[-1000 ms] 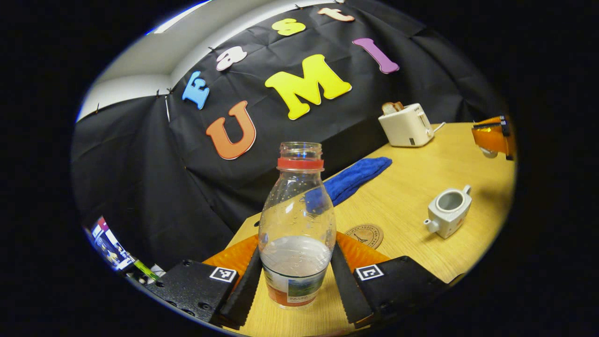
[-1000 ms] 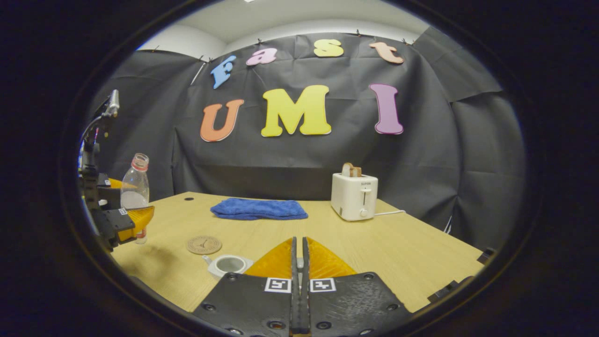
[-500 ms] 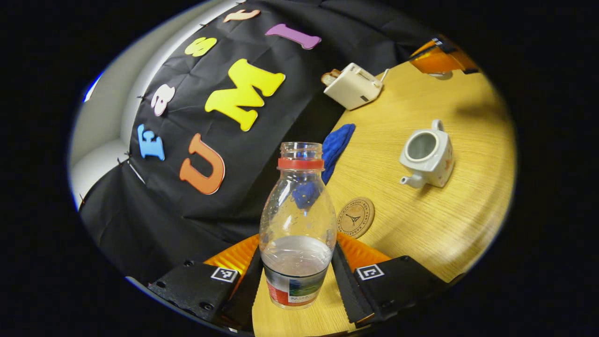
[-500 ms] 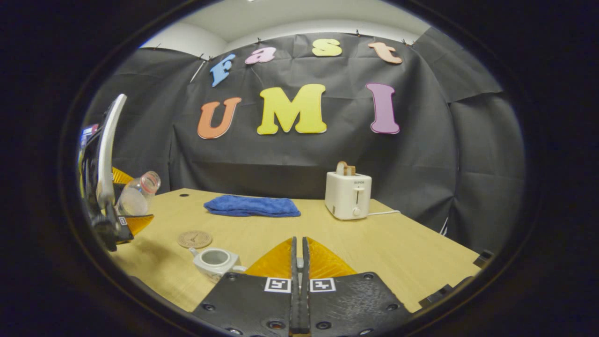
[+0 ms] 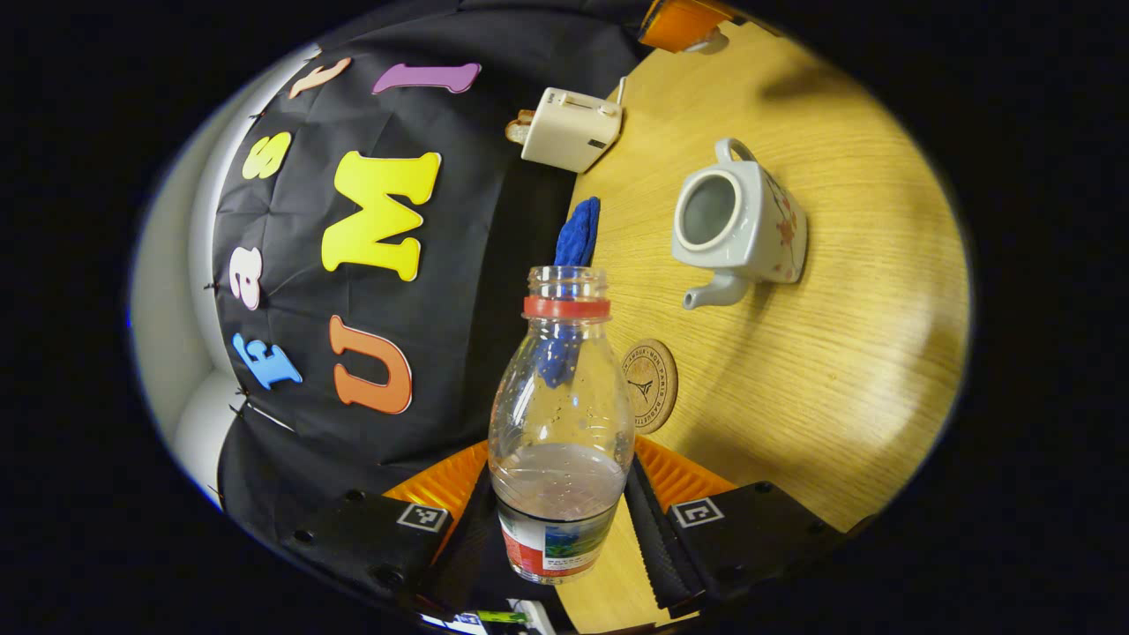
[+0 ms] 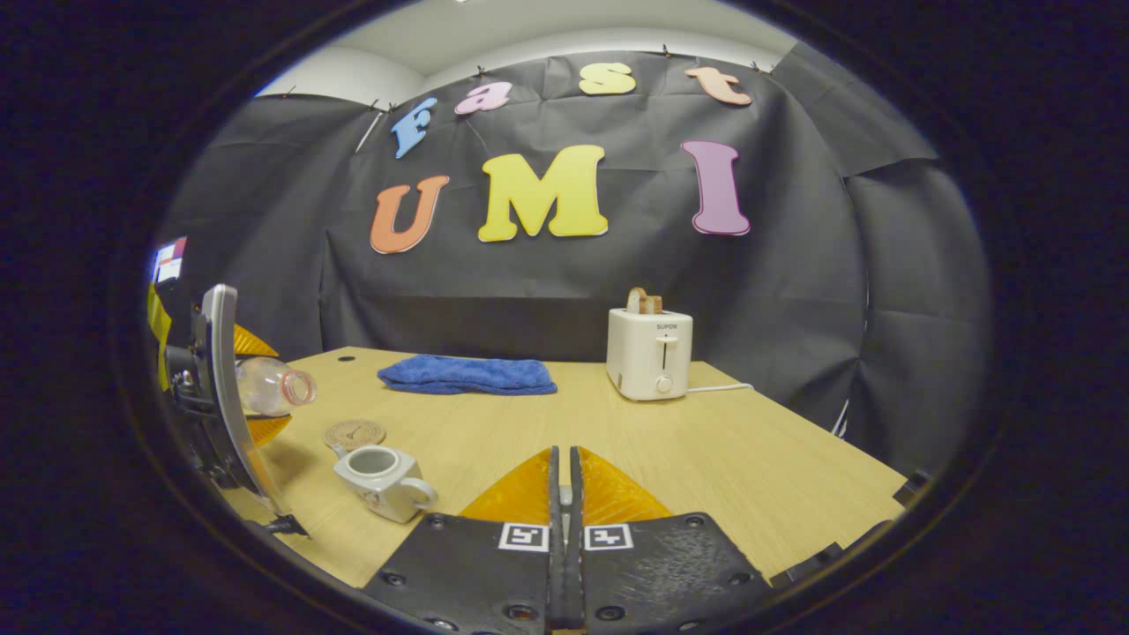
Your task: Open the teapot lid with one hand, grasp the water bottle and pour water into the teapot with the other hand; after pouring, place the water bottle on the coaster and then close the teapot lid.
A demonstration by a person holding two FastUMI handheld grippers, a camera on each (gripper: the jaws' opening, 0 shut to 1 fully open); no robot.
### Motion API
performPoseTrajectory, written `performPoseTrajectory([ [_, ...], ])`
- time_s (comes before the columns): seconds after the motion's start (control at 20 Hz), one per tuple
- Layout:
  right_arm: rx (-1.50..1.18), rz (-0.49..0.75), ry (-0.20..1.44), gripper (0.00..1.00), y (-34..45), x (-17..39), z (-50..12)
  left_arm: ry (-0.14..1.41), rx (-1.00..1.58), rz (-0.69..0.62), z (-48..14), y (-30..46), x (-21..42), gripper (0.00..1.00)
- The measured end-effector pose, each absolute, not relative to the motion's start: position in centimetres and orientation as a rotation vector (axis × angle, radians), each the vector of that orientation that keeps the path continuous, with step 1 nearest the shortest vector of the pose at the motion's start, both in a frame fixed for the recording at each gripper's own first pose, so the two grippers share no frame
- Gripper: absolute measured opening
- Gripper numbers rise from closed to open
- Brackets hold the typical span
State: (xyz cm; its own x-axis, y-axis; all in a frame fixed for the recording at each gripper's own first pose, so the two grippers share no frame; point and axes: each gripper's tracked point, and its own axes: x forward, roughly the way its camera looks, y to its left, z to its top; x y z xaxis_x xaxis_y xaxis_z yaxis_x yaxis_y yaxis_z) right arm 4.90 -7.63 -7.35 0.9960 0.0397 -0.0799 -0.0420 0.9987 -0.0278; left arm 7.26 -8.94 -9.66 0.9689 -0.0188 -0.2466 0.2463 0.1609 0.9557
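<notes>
A: OK, left gripper (image 5: 562,520) first, nearest thing in the left gripper view. Fingers?

B: Both clamped on the water bottle (image 5: 561,432), low on its body at the label. No cap, red neck ring, water in the lower part. In the right gripper view the bottle (image 6: 269,386) lies nearly on its side at 9 o'clock, mouth toward the teapot, held up off the table.

A: Next out?

B: Coaster (image 5: 650,385), just past the bottle at about 2 o'clock from it, flat on the wooden table (image 5: 838,353). Then the teapot (image 5: 736,225), further at 1 o'clock, lid off, inside visible, spout toward the coaster. Apart from the bottle mouth.

A: Right gripper (image 6: 564,503)?

B: Fingers pressed together. Whether the lid is pinched there, cannot tell. In the left gripper view a pale thing sits at its tip at 12 o'clock, too small to call.

A: Teapot from that side?

B: Teapot (image 6: 381,470) at 10 o'clock of the fingers, coaster (image 6: 355,434) just behind it.

A: Far stuff?

B: Blue towel (image 6: 467,375) folded, white toaster (image 6: 650,354) with a slice in it, both near the back edge.
</notes>
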Motion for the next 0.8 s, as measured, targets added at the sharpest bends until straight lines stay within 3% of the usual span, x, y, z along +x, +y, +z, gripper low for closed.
performPoseTrajectory([
  [0.35,-0.046,0.042,0.06,0.0,-8.3,4.6,-7.4,0.169,1.604,-0.204,-8.8,-11.2,6.5,0.77],
  [0.4,-0.044,0.042,0.058,0.0,-8.3,4.5,-7.2,0.165,1.632,-0.206,-8.6,-11.7,6.3,0.81],
  [0.45,-0.044,0.039,0.056,0.0,-8.5,4.6,-7.2,0.163,1.66,-0.204,-8.4,-12.1,6.4,0.77],
  [0.8,-0.025,0.039,0.056,0.0,-8.8,4.3,-6.9,0.193,1.788,-0.212,-7.5,-12.7,7.5,0.77],
])
